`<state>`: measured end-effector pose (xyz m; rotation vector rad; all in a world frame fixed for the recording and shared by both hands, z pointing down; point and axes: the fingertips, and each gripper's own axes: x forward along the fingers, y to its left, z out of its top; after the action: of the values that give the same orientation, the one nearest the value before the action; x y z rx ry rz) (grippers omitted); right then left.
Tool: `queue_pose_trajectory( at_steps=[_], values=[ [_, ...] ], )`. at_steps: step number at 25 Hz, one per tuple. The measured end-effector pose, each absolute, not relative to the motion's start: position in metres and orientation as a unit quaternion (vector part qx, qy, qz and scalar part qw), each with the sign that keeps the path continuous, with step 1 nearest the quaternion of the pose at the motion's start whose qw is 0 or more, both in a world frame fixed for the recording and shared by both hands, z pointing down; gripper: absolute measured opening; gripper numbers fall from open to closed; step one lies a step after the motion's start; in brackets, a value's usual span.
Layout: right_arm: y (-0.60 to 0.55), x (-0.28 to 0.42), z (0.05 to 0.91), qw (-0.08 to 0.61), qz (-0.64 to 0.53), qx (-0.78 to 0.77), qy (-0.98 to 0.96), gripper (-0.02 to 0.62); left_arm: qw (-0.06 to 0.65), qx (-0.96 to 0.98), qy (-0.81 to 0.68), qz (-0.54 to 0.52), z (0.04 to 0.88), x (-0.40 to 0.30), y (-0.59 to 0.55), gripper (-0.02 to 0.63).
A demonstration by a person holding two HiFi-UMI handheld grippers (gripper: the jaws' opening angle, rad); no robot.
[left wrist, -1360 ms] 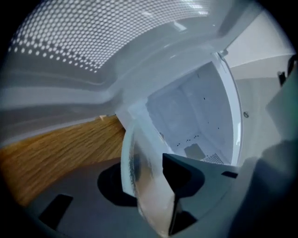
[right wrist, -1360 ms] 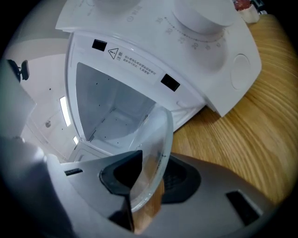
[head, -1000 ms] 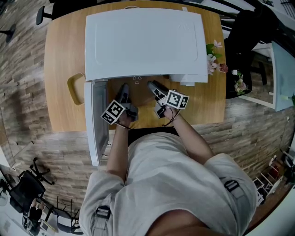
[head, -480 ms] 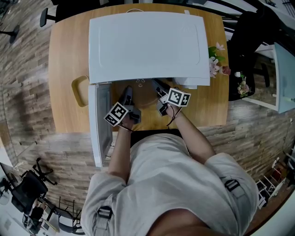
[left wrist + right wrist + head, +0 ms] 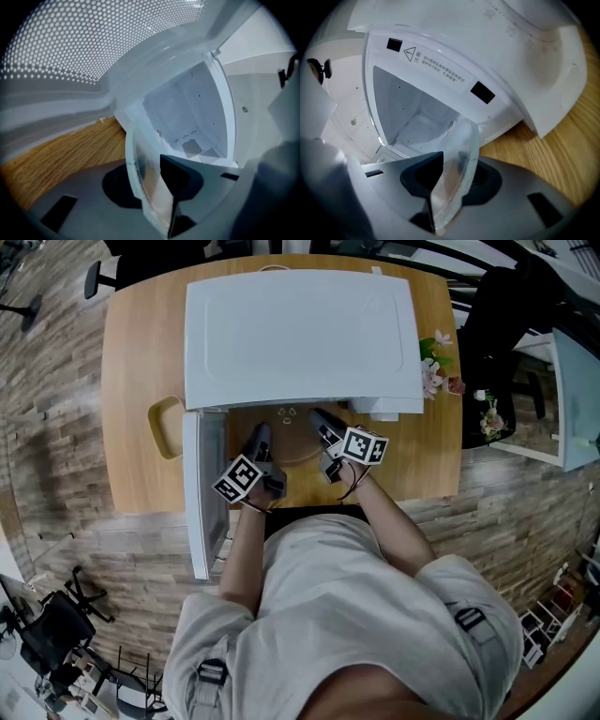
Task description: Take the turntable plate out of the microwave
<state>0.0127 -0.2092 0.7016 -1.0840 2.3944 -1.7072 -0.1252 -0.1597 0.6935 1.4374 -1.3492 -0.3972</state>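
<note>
The white microwave [image 5: 300, 334] stands on the wooden table [image 5: 131, 381] with its door [image 5: 204, 493] swung open to the left. The clear glass turntable plate [image 5: 291, 448] lies partly out of the cavity mouth, over the table. My left gripper [image 5: 259, 434] is shut on the plate's left rim [image 5: 140, 173]. My right gripper [image 5: 315, 418] is shut on its right rim [image 5: 459, 154]. In both gripper views the glass edge sits between dark pads, with the bare white cavity [image 5: 187, 117] behind it.
A yellow handled object [image 5: 161, 426] sits on the table left of the door. Pink flowers [image 5: 433, 362] stand at the table's right edge. A black chair [image 5: 502, 324] is at the right, and wood-plank floor surrounds the table.
The plate's front edge now shows further out of the microwave mouth, toward the person. Both grippers have stayed at nearly the same spots on its rim.
</note>
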Motion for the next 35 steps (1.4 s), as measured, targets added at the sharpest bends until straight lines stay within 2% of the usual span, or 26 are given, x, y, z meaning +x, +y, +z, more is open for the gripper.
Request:
queue_pose_trajectory(
  at_steps=[35],
  values=[
    [-0.143, 0.037, 0.668, 0.018, -0.515, -0.353, 0.781, 0.127, 0.498, 0.644, -0.558, -0.159, 0.664, -0.1, -0.099, 0.129]
  ],
)
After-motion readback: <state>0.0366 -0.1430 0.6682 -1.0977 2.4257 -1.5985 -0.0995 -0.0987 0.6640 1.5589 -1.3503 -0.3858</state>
